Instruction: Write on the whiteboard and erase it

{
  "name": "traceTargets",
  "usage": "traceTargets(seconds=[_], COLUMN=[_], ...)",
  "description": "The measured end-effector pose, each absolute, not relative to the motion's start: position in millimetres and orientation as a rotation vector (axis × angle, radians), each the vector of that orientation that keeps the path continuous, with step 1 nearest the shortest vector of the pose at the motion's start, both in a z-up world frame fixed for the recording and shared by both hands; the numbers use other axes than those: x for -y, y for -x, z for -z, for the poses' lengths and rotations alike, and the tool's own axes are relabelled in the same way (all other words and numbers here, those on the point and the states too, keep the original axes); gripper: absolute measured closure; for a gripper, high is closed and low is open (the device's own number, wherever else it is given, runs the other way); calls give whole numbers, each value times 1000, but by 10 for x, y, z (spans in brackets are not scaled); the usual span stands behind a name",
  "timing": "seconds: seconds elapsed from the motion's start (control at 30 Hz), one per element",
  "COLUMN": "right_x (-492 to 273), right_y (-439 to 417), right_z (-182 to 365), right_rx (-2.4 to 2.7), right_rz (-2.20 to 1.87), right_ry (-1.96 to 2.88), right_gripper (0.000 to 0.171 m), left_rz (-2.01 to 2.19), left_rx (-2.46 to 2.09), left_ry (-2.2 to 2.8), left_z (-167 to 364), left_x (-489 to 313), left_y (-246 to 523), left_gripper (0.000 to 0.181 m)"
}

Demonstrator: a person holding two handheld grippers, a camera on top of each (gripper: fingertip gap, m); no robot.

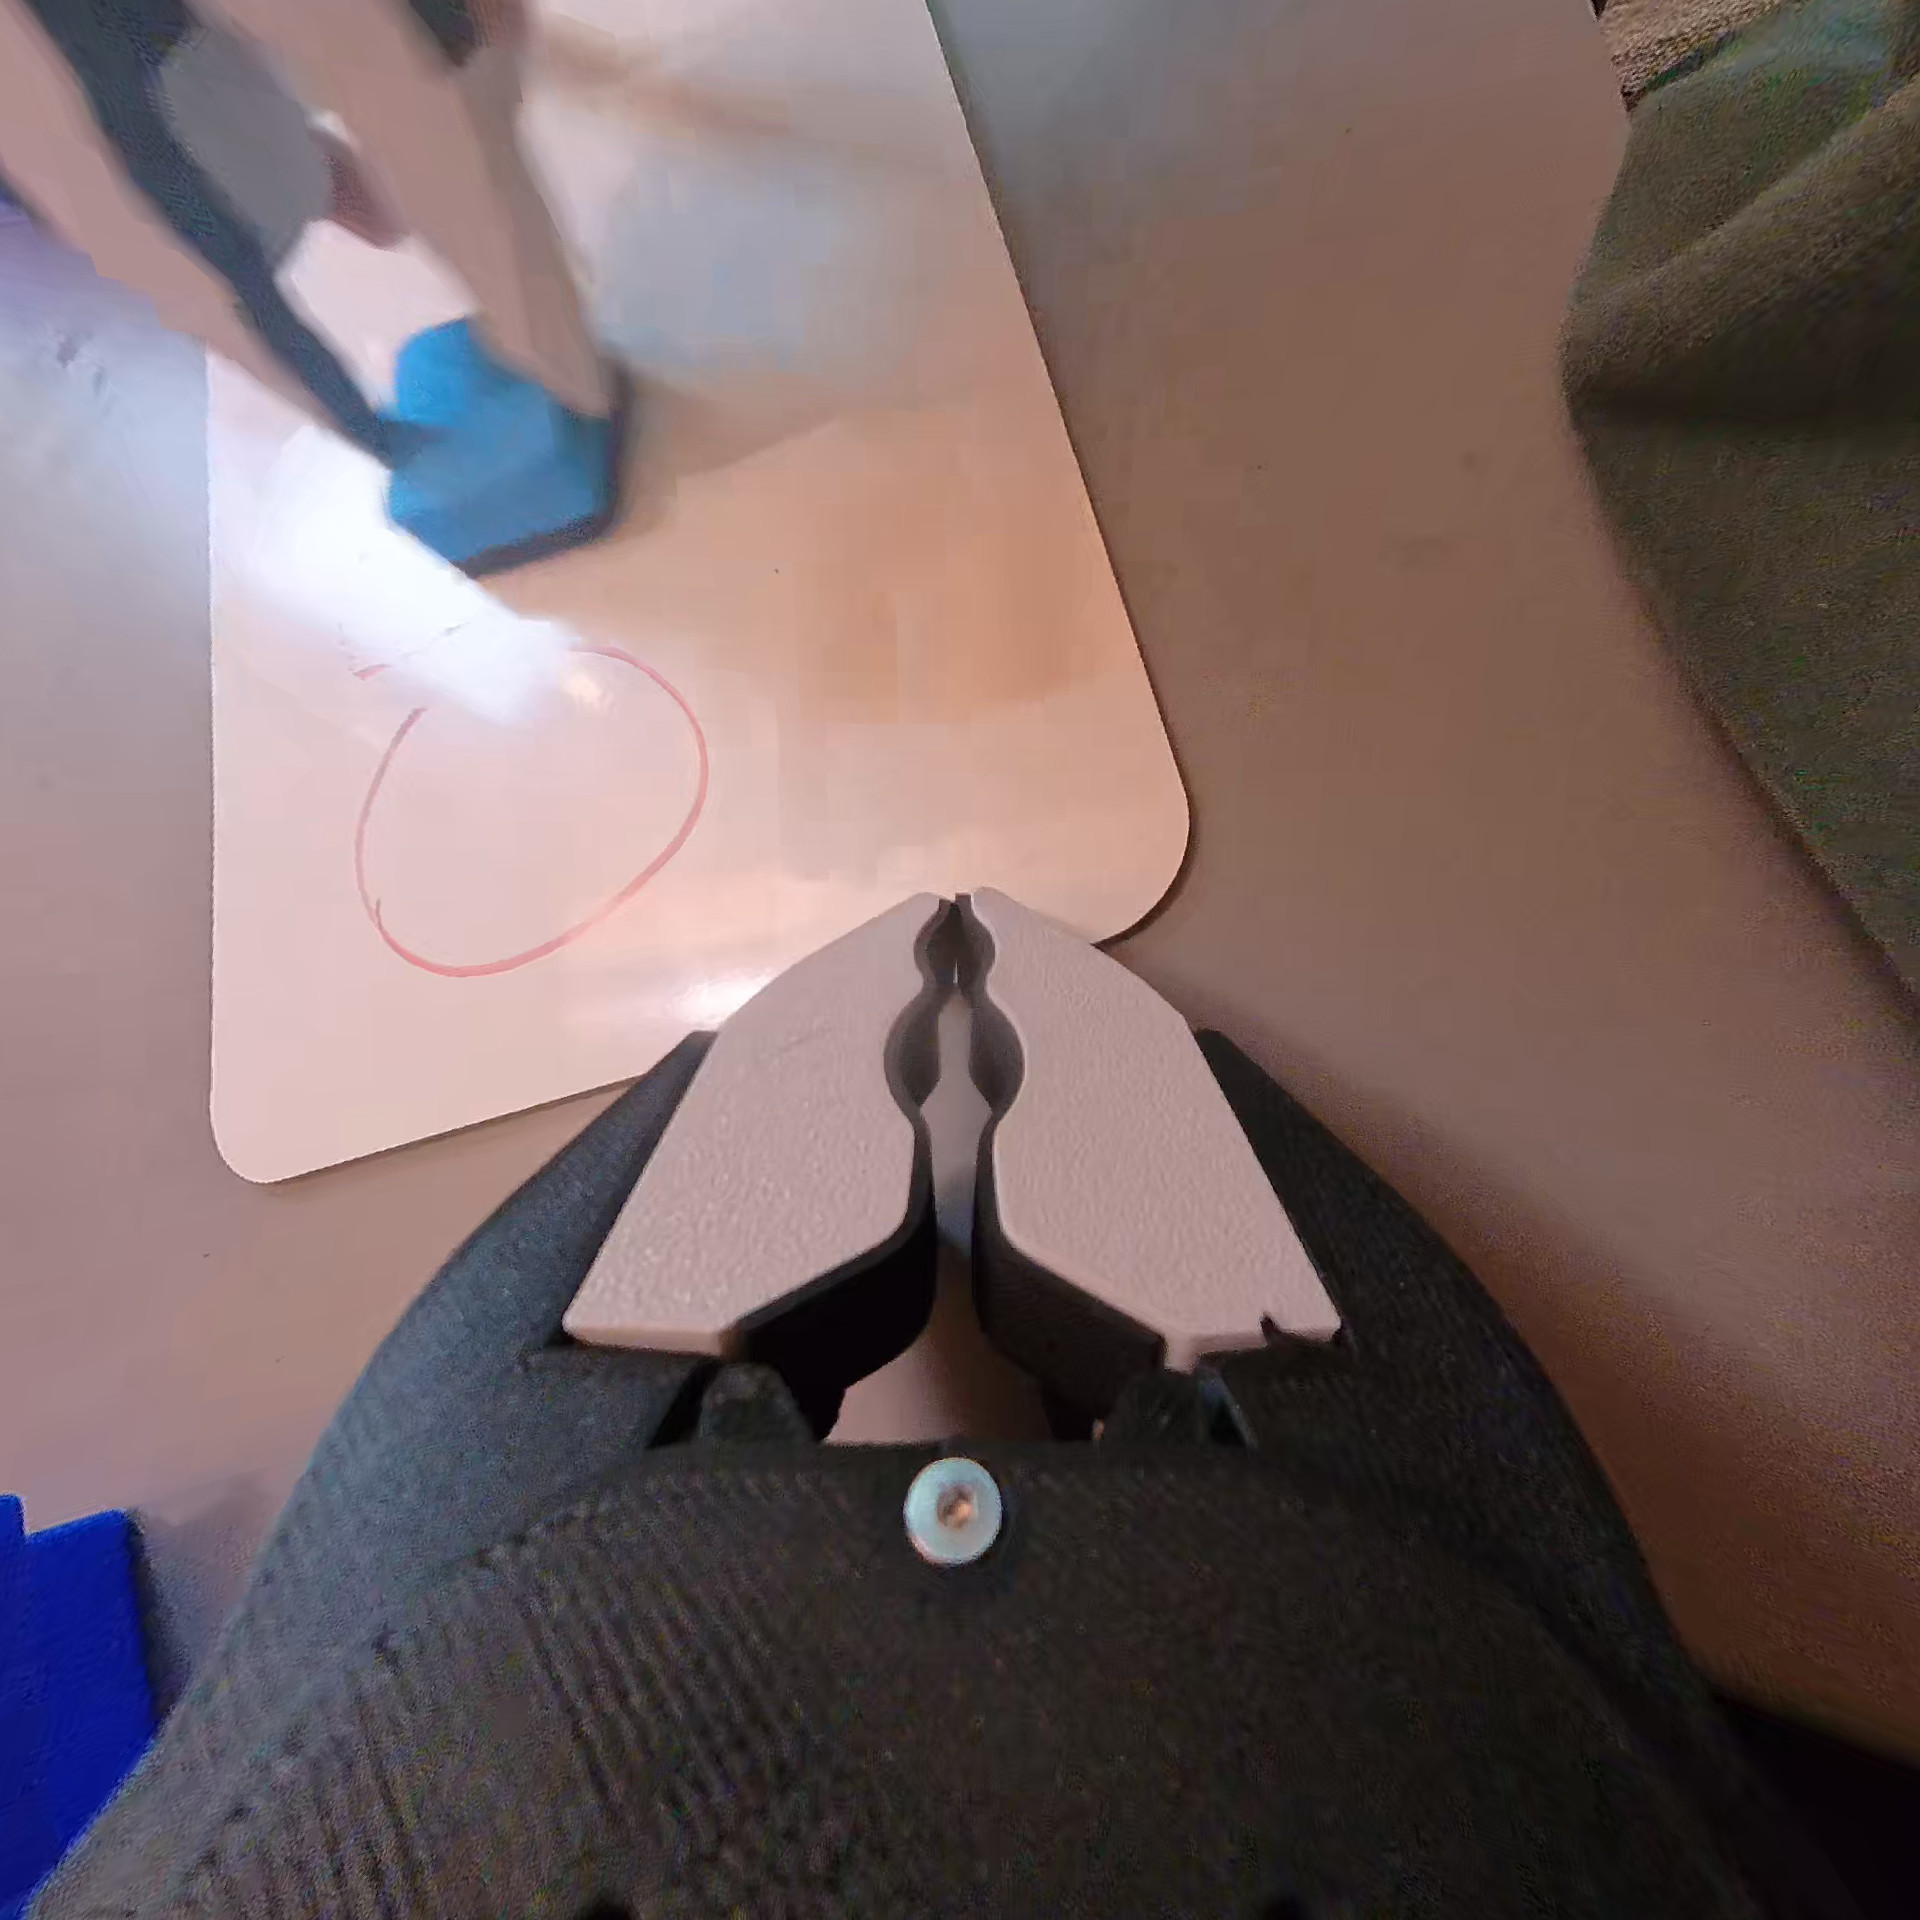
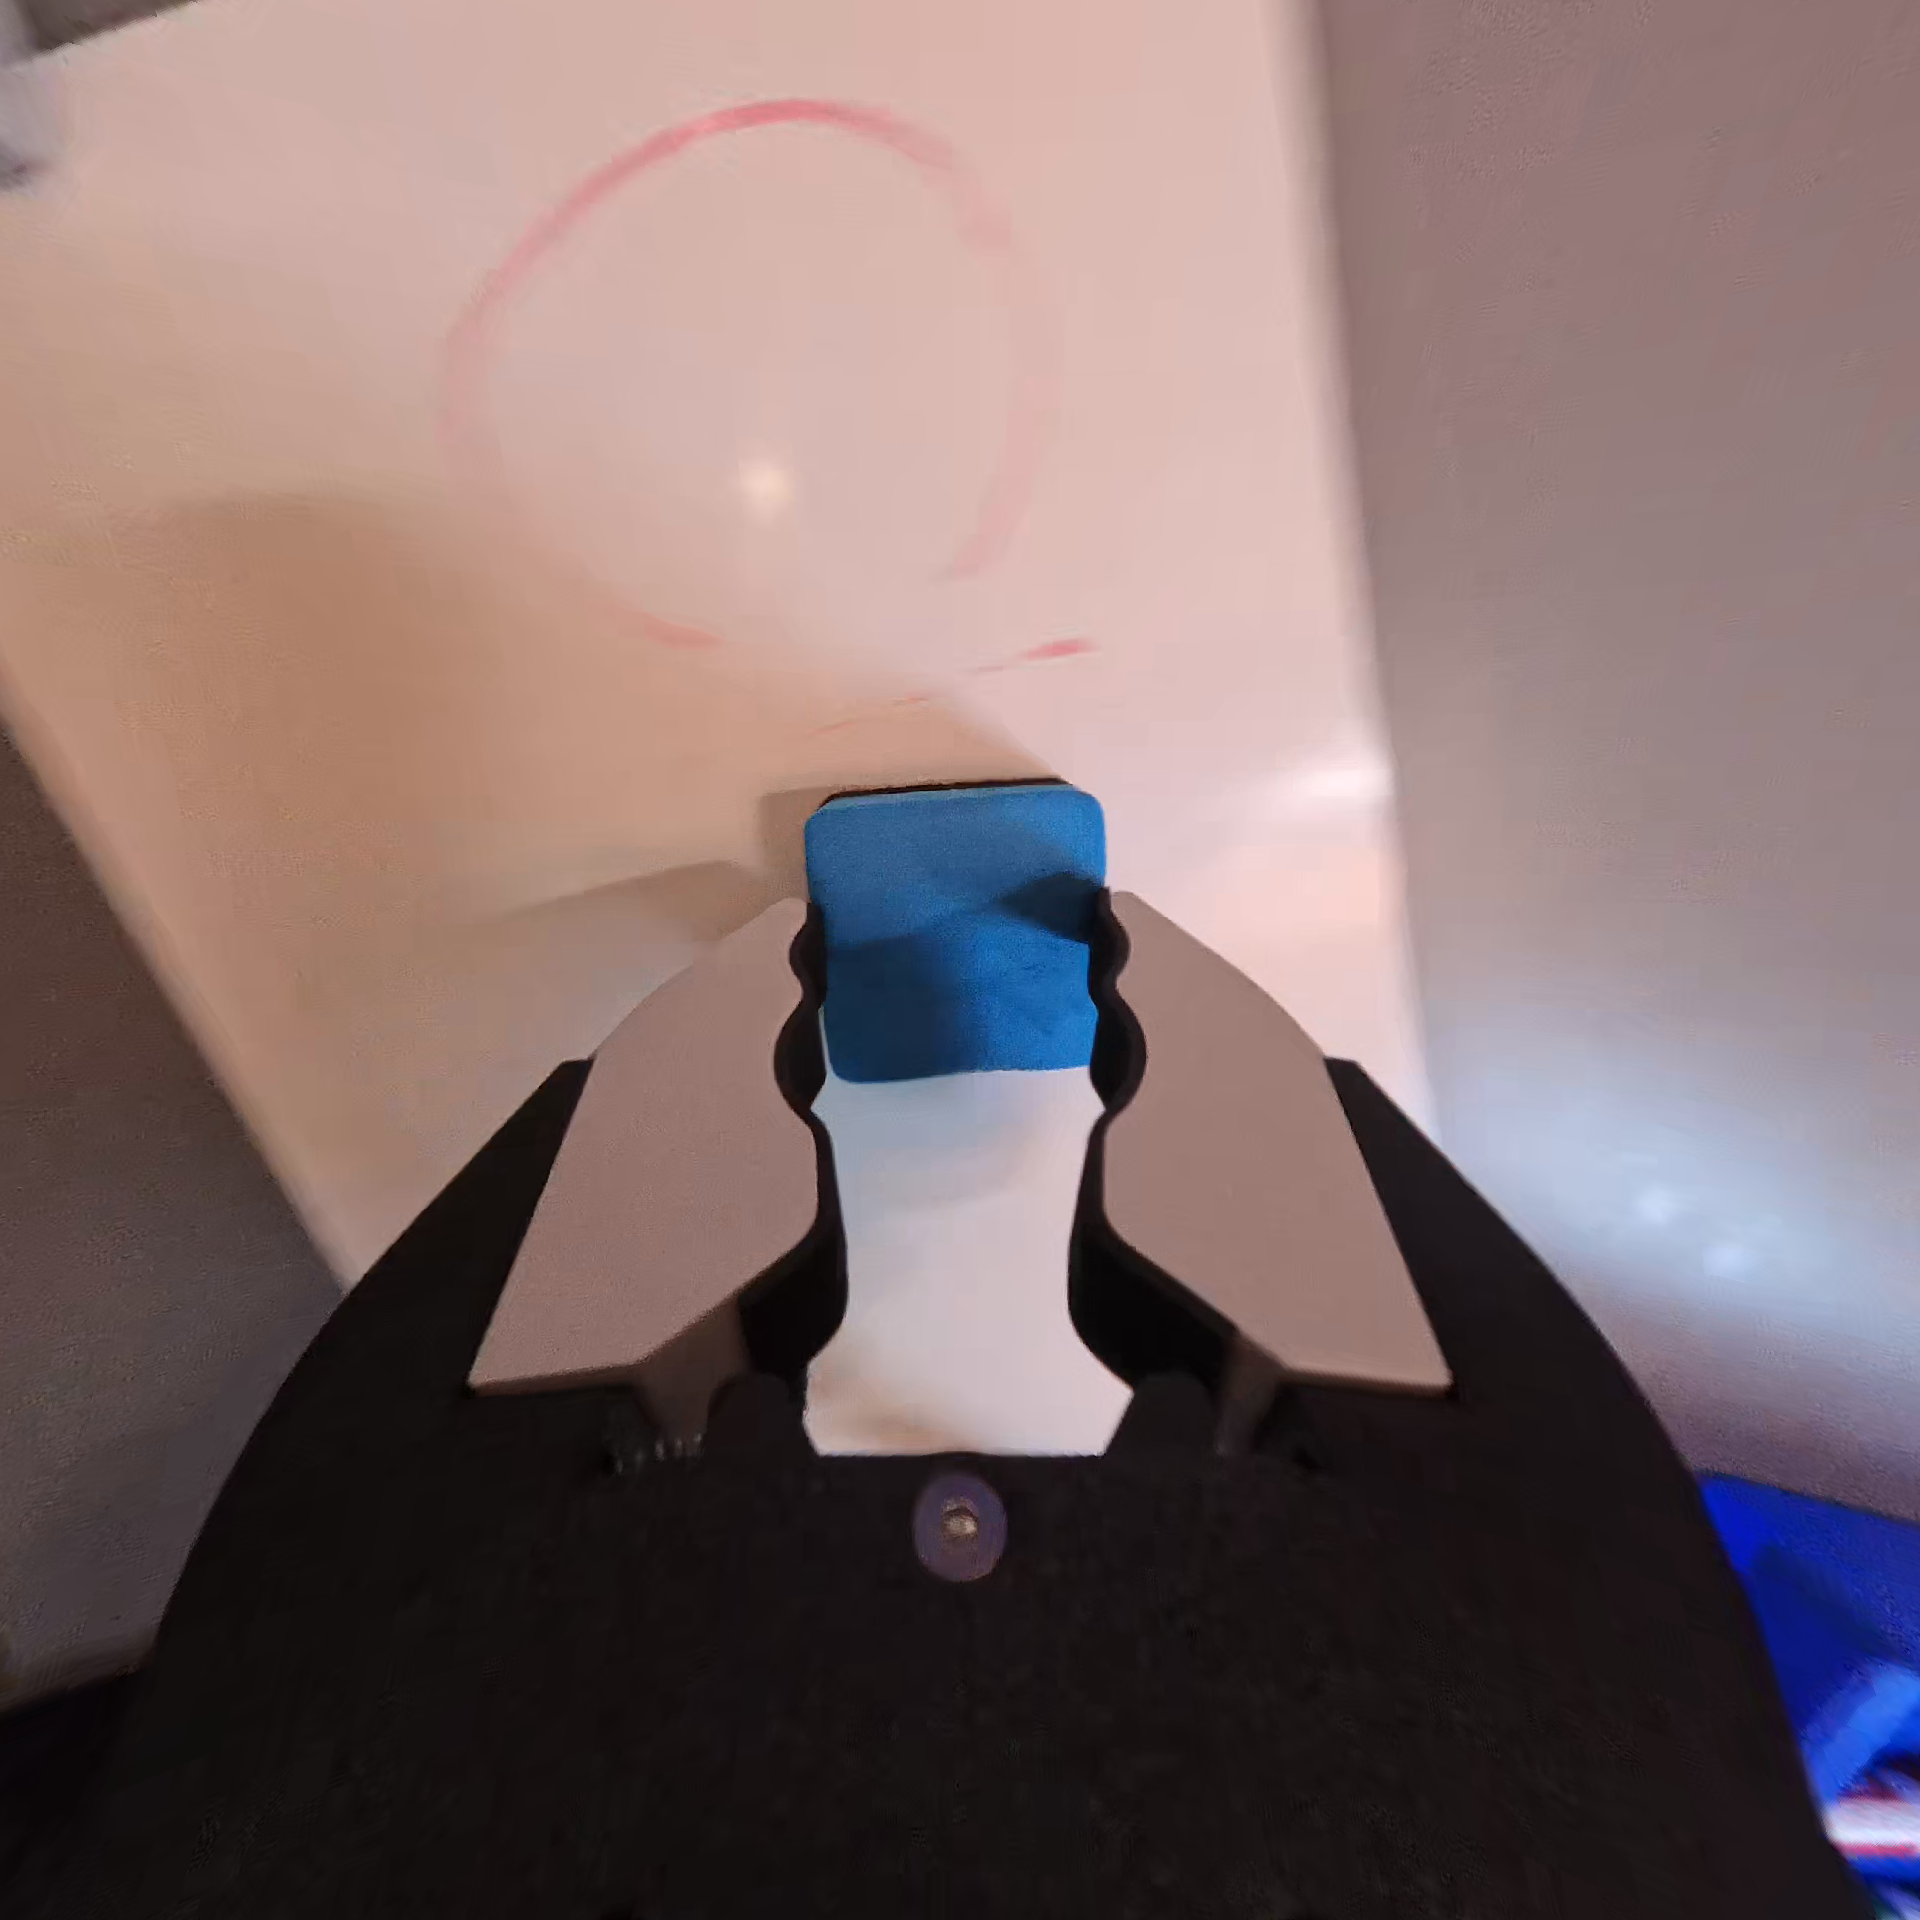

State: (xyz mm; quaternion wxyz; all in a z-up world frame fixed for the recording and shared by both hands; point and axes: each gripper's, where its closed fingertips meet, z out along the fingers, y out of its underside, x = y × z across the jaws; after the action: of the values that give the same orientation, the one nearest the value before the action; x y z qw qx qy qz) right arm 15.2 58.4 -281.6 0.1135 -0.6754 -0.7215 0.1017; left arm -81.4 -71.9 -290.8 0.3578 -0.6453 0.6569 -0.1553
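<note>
Reading left to right, I see the right gripper [image 1: 488, 436], blurred, clamping the blue eraser [image 2: 951, 935] flat on the whiteboard [image 1: 883, 644], probably just short of the red circle [image 1: 530, 810]. The whiteboard's long axis runs away from me across the table [image 1: 1403, 727]. My left gripper [image 1: 957, 906], fingertips pressed together and empty, sits at the board's near corner. A green cloth [image 1: 1766, 468] is cut off at right.

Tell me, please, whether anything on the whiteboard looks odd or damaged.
Nothing looks damaged. The red circle on the whiteboard is broken and smeared on the side nearest the blue eraser, which the right hand-held gripper holds.
</note>
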Motion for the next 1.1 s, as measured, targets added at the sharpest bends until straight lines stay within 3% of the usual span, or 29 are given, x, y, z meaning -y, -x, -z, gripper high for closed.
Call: traceTargets(seconds=[0.1,0.3,0.47,0.57,0.67,0.83,1.0,1.1], right_x=[-1052,-161,-1075,-454,147,-761,230,41], right_y=[116,123,98,524,375,226,533,240], right_z=[2818,2817,2819,2816,2814,2814,2810,2811], right_rx=[1931,2237,1914,2073,2257,1952,2193,2200], right_rz=[-356,-411,-338,-439,-462,-340,-474,-400], right_ry=[2035,1831,2073,1869,1755,2017,1740,1830], right_gripper=[122,122,122,122,122,122,122,122], left_rz=[400,422,423,422,428,420,421,421], left_rx=[-1694,-1684,-1687,-1685,-1686,-1689,-1686,-1687], left_ry=[1669,1686,1682,1684,1685,1682,1689,1687], left_z=[2908,2908,2907,2907,2907,2907,2909,2908], left_x=[720,718,736,737,742,739,730,729], left_y=[812,811,800,798,798,788,783,786], left_gripper=[181,181,181,181,181,181,181,181])
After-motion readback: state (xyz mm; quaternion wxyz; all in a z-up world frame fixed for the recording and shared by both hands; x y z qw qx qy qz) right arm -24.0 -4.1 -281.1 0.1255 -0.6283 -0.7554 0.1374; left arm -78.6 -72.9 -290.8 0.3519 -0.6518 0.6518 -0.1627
